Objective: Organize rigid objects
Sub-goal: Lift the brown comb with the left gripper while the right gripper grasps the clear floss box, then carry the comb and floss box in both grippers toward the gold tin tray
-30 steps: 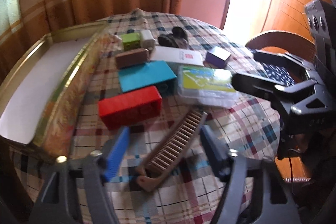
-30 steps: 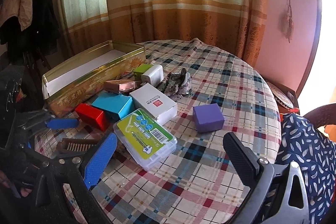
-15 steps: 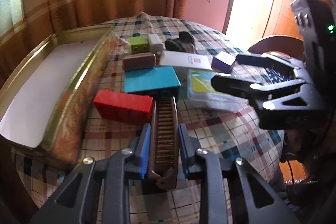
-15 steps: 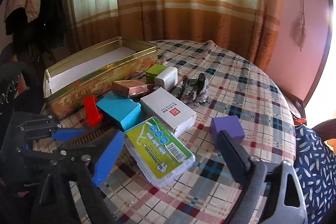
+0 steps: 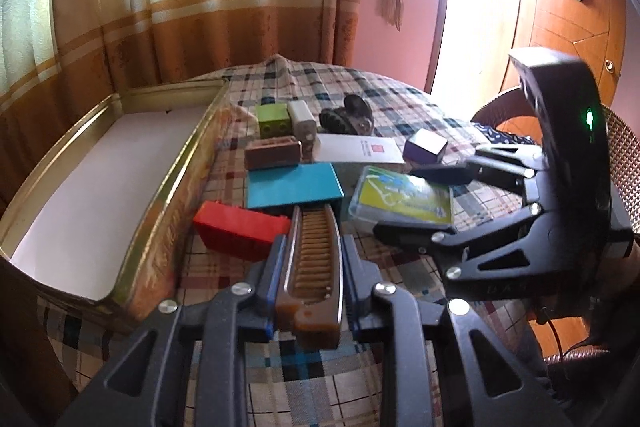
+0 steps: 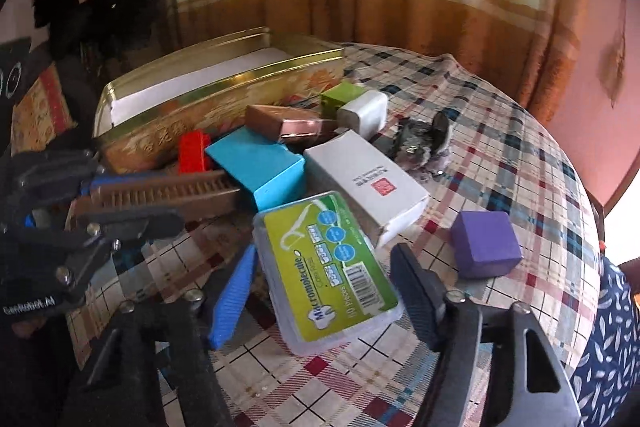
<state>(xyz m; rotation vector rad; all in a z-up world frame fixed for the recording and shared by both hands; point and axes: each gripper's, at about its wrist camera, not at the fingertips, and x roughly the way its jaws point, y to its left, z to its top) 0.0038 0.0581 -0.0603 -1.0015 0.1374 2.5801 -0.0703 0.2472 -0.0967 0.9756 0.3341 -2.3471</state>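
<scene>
My left gripper (image 5: 310,255) is shut on a brown comb (image 5: 314,259), its blue pads pressing both long sides; the comb also shows in the right wrist view (image 6: 160,191). My right gripper (image 6: 320,279) is open, its jaws on either side of a clear floss-pick box with a green label (image 6: 324,267), which also shows in the left wrist view (image 5: 404,201). A gold tin with a white liner (image 5: 100,179) stands at the table's left.
On the plaid tablecloth (image 6: 500,155) lie a red block (image 5: 240,235), a teal box (image 5: 294,189), a white box (image 6: 364,183), a purple cube (image 6: 484,243), a brown block (image 5: 274,153), a green block (image 5: 274,119), a white charger (image 5: 302,117) and a dark clip (image 5: 348,115).
My left gripper closed on the comb and turned it lengthwise between the pads. My right gripper moved forward over the floss-pick box, staying open.
</scene>
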